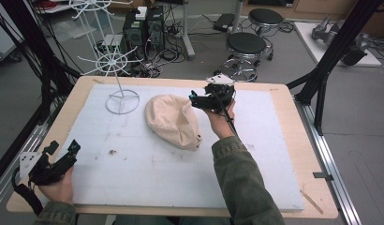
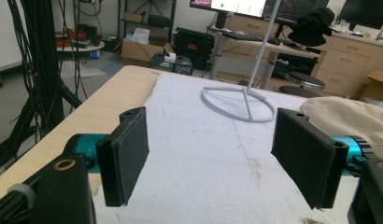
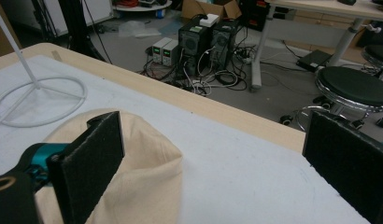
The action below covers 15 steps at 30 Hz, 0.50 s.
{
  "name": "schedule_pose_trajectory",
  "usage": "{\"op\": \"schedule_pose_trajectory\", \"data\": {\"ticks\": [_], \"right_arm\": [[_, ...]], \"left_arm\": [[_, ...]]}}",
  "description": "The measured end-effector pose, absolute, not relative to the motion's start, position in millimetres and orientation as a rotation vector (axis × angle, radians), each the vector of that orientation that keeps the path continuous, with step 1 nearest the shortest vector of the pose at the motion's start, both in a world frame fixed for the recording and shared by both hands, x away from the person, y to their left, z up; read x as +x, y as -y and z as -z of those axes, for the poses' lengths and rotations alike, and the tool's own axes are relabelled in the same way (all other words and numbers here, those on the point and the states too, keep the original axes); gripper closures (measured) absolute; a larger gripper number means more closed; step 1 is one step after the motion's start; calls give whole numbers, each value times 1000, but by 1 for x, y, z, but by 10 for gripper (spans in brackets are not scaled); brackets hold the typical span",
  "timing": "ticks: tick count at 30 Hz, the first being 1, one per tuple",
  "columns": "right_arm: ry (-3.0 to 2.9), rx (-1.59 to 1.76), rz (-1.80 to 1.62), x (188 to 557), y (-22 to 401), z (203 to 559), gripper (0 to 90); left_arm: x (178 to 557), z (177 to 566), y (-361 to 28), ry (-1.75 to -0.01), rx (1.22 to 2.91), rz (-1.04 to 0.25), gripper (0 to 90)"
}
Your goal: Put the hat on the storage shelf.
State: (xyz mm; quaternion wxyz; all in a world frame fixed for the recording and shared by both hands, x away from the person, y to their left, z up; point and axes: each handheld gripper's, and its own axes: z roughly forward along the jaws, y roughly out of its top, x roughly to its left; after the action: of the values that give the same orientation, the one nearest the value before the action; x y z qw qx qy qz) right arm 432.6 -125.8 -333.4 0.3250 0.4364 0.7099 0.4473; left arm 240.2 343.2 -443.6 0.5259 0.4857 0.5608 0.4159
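Right gripper [image 1: 195, 99] hovers beside a beige hat [image 1: 173, 121], jaws spread, arm outstretched — left gripper [image 1: 63, 149] rests released at the surface's [image 1: 284, 122] near corner.

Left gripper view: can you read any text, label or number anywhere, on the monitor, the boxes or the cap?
None can be read.
Monitor: light screen with a green dot, text too blurred.
Cardboard boxes: no legible print.
Beige cap: no label visible.
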Motion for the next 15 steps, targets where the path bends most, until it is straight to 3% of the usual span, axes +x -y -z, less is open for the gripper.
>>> {"op": "schedule_pose_trajectory", "data": {"ticks": [15], "right_arm": [[-1881,1138,-1179,455,104,324,44]], "left_arm": [[243,444,-343,-1347,1154,-989,273]]}}
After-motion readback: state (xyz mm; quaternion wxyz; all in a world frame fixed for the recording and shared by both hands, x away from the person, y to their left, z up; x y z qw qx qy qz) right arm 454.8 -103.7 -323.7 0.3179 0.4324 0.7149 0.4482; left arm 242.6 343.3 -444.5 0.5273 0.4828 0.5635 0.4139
